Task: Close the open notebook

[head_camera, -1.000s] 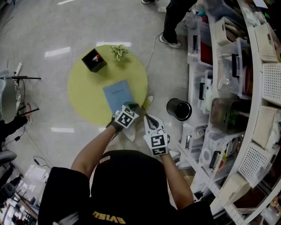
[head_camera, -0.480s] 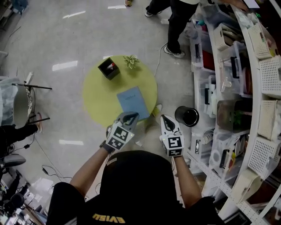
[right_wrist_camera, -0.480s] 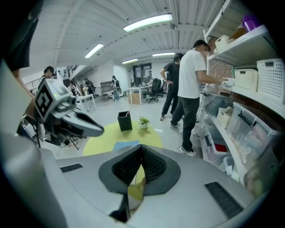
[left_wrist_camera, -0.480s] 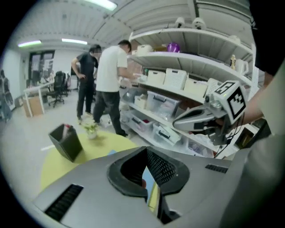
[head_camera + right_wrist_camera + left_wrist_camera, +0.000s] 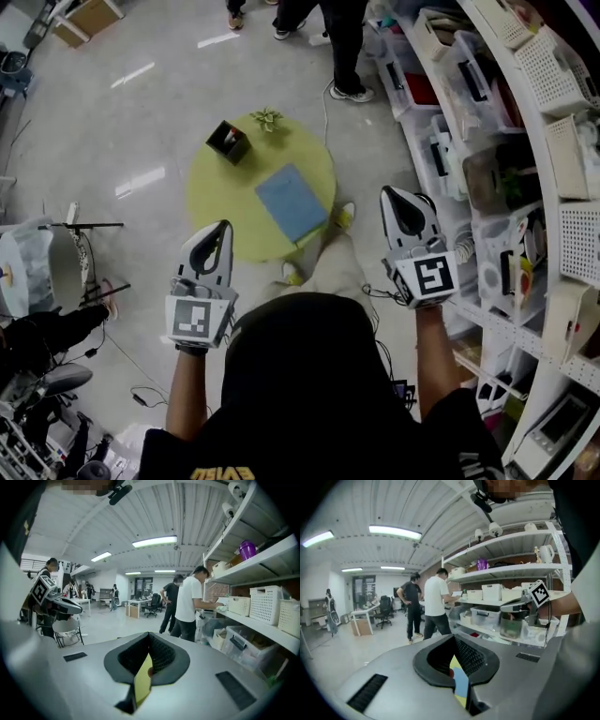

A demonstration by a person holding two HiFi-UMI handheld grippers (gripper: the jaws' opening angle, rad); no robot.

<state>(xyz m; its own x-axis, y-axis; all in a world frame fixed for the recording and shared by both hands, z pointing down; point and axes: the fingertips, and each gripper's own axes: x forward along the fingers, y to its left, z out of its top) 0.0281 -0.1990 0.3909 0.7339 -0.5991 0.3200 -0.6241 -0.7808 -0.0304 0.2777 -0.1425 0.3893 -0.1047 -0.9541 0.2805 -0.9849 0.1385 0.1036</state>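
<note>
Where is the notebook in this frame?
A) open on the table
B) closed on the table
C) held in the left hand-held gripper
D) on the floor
B: the notebook lies closed on the table; the left hand-held gripper and right hand-held gripper are shut, apart from it.

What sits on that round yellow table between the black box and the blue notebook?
Nothing: in the head view, only bare yellow table shows between the black box and the blue notebook.
</note>
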